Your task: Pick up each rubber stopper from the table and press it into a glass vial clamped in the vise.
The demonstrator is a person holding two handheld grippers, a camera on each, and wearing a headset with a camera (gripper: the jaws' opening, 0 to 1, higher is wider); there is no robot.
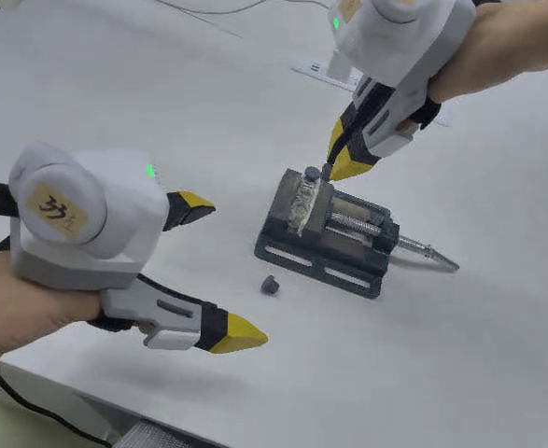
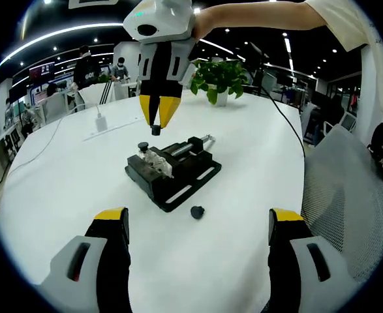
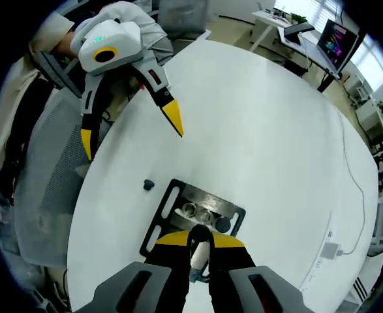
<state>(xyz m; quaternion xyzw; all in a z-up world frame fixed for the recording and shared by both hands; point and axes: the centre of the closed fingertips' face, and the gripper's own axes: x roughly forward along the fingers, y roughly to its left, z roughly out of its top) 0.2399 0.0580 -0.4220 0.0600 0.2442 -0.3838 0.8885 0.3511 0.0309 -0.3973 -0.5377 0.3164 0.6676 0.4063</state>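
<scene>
Nearby, loose stopper (image 1: pixel 270 285) beside vise (image 1: pixel 322 250), left tool (image 1: pixel 225 269) spread, right tool (image 1: pixel 337 168) pinching second stopper (image 2: pixel 155 131) above vials (image 1: pixel 302 207).

The vise (image 1: pixel 297 254) was dark matt metal, its screw (image 1: pixel 429 250) bare and bright. The vials (image 1: pixel 302 207) were clear glass; the loose stopper (image 1: pixel 271 285) matt dark rubber; the table (image 1: pixel 161 103) smooth matt white.
</scene>
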